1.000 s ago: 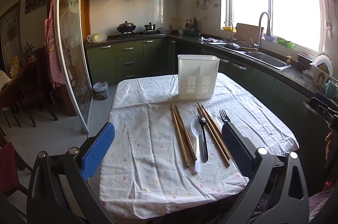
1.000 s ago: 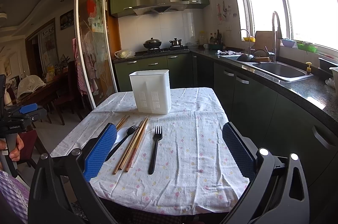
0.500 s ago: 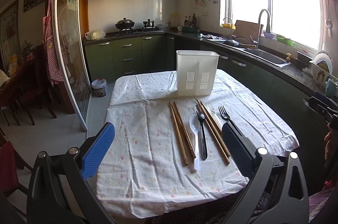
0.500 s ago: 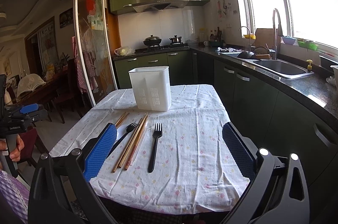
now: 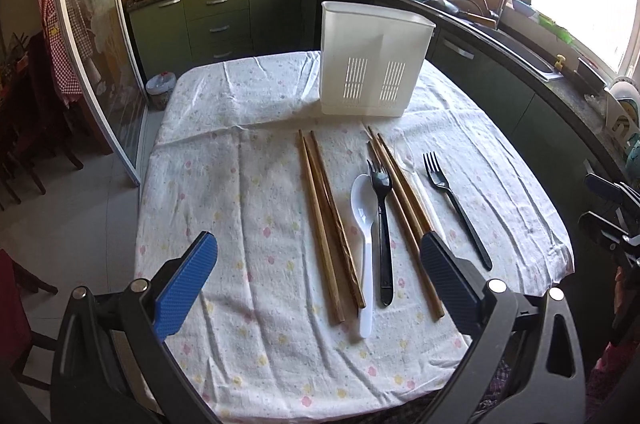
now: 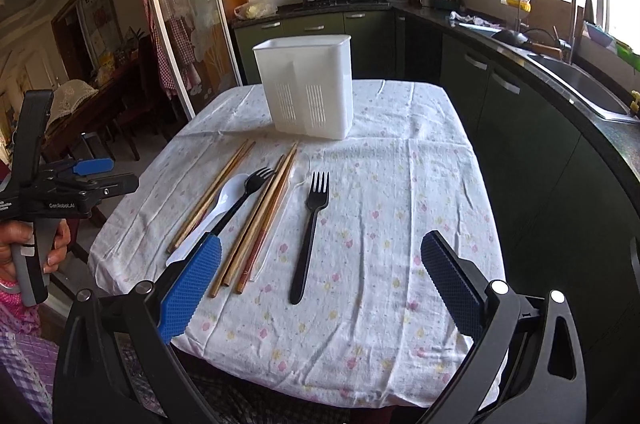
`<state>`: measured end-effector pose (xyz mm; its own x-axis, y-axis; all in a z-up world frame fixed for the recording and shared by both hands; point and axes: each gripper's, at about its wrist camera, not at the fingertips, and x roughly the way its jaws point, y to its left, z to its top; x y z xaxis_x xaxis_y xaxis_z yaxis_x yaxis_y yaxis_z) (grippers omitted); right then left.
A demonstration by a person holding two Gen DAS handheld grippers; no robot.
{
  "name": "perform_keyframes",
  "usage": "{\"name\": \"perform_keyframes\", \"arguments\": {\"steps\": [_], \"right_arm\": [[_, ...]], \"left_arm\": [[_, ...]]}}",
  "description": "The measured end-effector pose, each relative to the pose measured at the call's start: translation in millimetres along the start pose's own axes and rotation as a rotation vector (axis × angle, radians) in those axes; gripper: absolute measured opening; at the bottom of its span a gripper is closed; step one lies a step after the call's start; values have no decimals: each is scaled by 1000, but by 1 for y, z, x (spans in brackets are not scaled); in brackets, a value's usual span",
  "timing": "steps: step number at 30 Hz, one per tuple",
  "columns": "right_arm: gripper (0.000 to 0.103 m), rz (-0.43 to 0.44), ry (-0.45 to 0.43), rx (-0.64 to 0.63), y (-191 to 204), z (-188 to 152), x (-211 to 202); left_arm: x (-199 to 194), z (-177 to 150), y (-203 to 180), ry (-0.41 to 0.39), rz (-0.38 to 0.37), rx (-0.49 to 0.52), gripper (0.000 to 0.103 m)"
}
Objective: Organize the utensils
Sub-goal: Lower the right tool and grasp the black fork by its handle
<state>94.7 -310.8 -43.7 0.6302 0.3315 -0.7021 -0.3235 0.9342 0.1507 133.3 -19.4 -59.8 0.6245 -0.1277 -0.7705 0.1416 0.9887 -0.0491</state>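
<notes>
A white slotted utensil holder (image 5: 374,60) (image 6: 308,88) stands upright at the far side of the table. In front of it lie two pairs of wooden chopsticks (image 5: 324,220) (image 5: 400,200), a white spoon (image 5: 364,224), a black fork (image 5: 382,224) beside the spoon, a second black fork (image 5: 456,208) (image 6: 310,228) apart to the right, and a clear plastic utensil (image 6: 280,224) next to the right chopsticks. My left gripper (image 5: 316,276) is open and empty above the near table edge. My right gripper (image 6: 320,280) is open and empty, hovering near the second fork's handle.
The table carries a white flowered cloth (image 5: 240,184). Green kitchen cabinets and a counter with a sink (image 6: 580,88) run along the right and back. A glass sliding door (image 5: 92,24) and dining chairs are on the left. The left gripper's handle (image 6: 36,200) shows in the right wrist view.
Both grippers have moved forward and tilted down toward the table, so the utensils appear closer. Both stay open. Nothing on the table has moved.
</notes>
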Motion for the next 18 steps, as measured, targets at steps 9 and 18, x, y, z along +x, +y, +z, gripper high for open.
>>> {"name": "perform_keyframes", "arguments": {"steps": [9, 18], "right_arm": [[98, -4, 39, 31, -10, 9, 18], [98, -11, 66, 38, -18, 1, 19]], "left_arm": [[72, 27, -37, 227, -126, 36, 91], [123, 37, -48, 347, -153, -9, 62]]}}
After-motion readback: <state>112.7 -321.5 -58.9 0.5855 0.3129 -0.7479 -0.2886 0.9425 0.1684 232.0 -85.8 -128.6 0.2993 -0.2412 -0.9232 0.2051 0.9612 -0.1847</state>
